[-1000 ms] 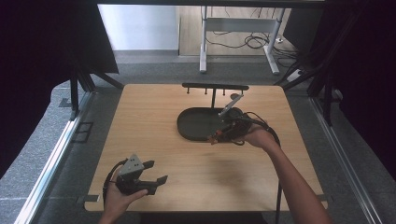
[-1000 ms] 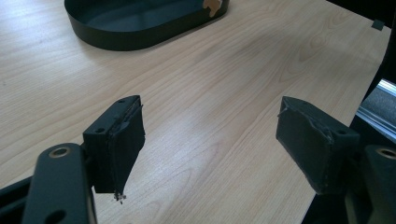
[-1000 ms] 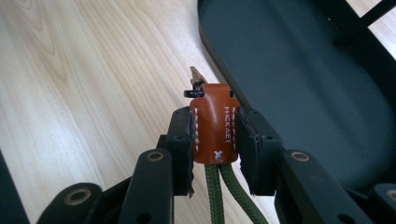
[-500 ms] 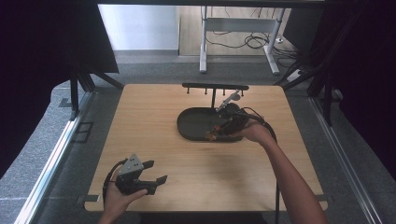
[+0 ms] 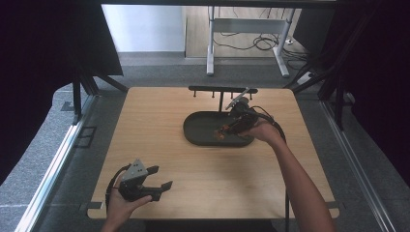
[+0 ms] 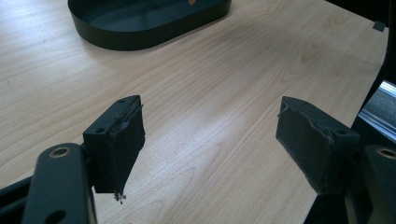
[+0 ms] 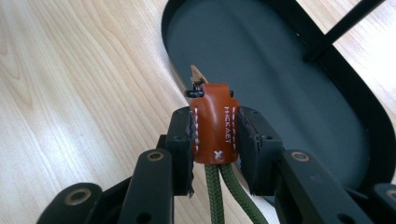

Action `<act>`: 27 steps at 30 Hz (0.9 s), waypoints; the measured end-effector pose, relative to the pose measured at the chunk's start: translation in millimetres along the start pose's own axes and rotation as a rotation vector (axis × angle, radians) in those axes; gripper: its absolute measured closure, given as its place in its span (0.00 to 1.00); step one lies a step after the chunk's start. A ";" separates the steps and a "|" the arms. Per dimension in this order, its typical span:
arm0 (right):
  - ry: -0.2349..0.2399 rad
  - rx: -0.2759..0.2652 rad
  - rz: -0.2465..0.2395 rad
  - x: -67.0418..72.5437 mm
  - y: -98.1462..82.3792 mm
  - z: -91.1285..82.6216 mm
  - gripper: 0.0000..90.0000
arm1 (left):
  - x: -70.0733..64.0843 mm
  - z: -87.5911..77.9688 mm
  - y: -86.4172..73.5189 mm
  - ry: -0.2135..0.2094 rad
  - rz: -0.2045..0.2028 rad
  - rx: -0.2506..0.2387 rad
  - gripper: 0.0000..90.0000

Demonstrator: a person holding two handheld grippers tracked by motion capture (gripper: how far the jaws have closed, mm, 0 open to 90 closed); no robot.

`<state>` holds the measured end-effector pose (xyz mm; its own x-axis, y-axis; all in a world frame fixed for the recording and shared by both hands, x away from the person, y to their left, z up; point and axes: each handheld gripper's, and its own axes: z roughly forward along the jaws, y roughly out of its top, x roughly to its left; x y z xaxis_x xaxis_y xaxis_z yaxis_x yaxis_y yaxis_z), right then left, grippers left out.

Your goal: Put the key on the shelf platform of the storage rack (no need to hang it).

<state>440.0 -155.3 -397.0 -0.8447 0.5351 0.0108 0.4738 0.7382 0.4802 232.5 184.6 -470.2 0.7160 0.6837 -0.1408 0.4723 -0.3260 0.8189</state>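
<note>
While the left gripper (image 5: 157, 178) rests with fingers spread, the right gripper (image 7: 215, 135) pinches a leather tag (image 7: 214, 123) over the tray (image 7: 299, 70).

Grey carpet floor (image 5: 159, 72), white wall (image 5: 145, 26), metal-legged desk (image 5: 246, 29) behind.

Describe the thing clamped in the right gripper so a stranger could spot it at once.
Find the black oval tray on the wooden table. Over its right end, the right gripper holds a brown leather tab with white stitching and two green cords hanging from it.
</note>
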 end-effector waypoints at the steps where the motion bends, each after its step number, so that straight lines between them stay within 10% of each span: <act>1: -0.002 0.002 0.001 -1.0 0.4 -0.4 0.74 | 0.0 0.5 -0.1 -0.002 0.000 0.000 0.26; 27: -0.014 0.009 0.017 -22.0 15.3 11.4 0.74 | 2.8 -1.6 -1.0 0.000 -0.004 -0.006 0.26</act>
<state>468.6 -151.0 -399.9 -0.8330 0.5532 0.0071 0.4905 0.7326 0.4719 233.3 187.9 -470.5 0.7143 0.6848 -0.1443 0.4721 -0.3193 0.8217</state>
